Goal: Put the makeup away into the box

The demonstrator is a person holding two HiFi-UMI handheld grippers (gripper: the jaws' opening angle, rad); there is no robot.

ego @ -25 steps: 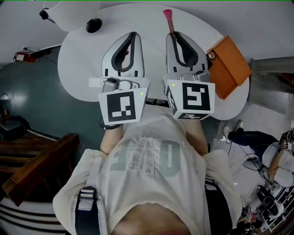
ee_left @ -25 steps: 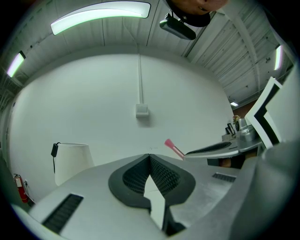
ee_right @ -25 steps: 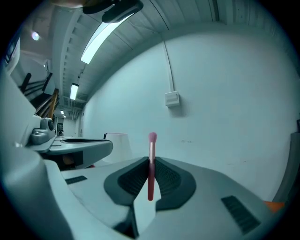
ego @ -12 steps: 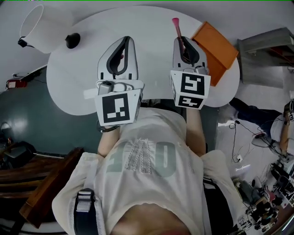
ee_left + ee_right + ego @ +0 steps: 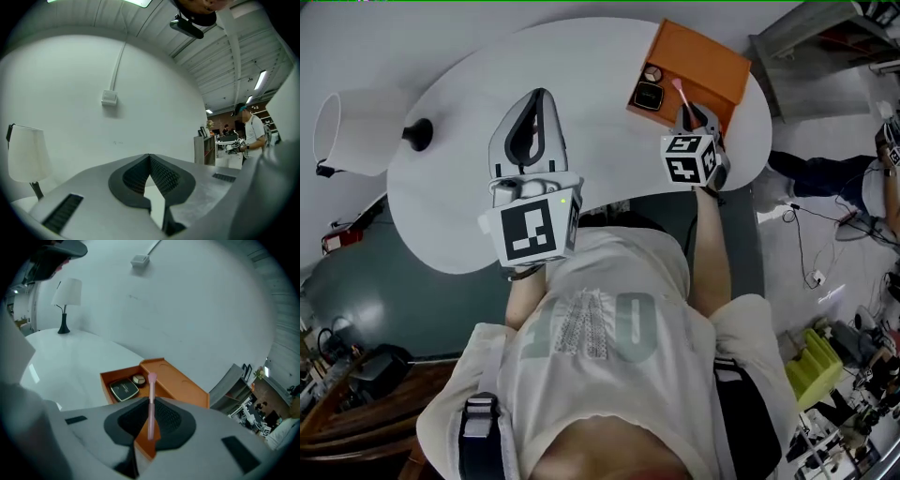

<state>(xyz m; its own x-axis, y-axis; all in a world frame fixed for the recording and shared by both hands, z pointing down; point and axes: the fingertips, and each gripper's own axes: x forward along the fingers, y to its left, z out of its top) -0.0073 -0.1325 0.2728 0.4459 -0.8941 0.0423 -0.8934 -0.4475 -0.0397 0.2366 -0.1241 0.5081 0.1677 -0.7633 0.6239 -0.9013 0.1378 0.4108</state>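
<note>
An orange box (image 5: 705,62) stands open at the far right of the white table (image 5: 581,66), its lid folded back. Inside lie a black square compact (image 5: 650,95) and a small round compact (image 5: 653,73). My right gripper (image 5: 688,114) is shut on a pink makeup brush (image 5: 682,92), whose tip sticks out over the box's near edge. In the right gripper view the brush (image 5: 152,399) stands up between the jaws, with the box (image 5: 176,379) and black compact (image 5: 124,390) just beyond. My left gripper (image 5: 534,96) hovers over the table's middle, shut and empty; its tips (image 5: 149,157) meet.
A white-shaded lamp (image 5: 356,131) on a black base sits at the table's far left, also seen as a lamp (image 5: 65,294) in the right gripper view. A grey shelf unit (image 5: 806,37) stands beyond the box. People work in the room at the right.
My right gripper has swung right and down with the pink brush, from the table's middle to the orange box. The box's inside now shows. The left gripper drifted a little left.
</note>
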